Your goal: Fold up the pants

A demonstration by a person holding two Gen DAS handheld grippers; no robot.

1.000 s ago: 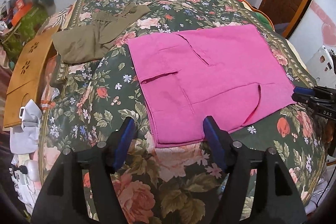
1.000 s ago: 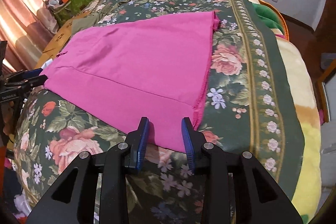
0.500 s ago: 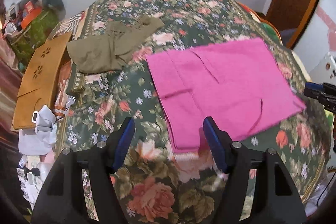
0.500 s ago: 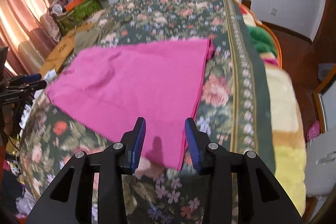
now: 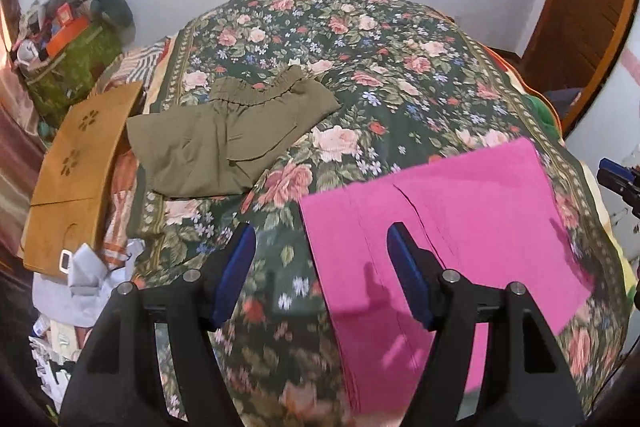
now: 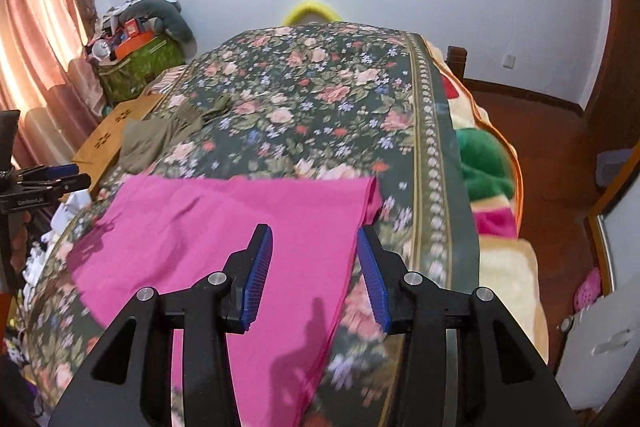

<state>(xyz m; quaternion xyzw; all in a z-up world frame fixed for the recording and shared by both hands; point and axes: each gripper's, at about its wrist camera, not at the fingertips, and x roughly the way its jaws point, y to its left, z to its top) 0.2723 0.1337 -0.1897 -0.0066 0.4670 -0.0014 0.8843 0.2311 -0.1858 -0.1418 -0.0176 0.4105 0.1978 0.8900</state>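
The pink pants (image 5: pixel 452 227) lie flat and folded on the floral bedspread (image 5: pixel 360 67); they also show in the right wrist view (image 6: pixel 240 223). My left gripper (image 5: pixel 322 263) is open and empty, raised above the pants' left edge. My right gripper (image 6: pixel 314 267) is open and empty, raised above the pants' right edge. A second pair, olive pants (image 5: pixel 224 135), lies loosely folded further back on the left; in the right wrist view it lies at the bed's left edge (image 6: pixel 160 139).
A tan board with flower cut-outs (image 5: pixel 76 163) lies beside the bed's left side, with grey-white cloth (image 5: pixel 88 279) below it. A green box with clutter (image 5: pixel 68 67) stands by the wall. Blankets (image 6: pixel 488 167) hang off the bed's right side. A wooden door (image 5: pixel 588 7) stands at right.
Both grippers have lifted up and back from the pink pants' near edge, tilting to look across the bed. The right jaws have opened wider. The pants stay flat.
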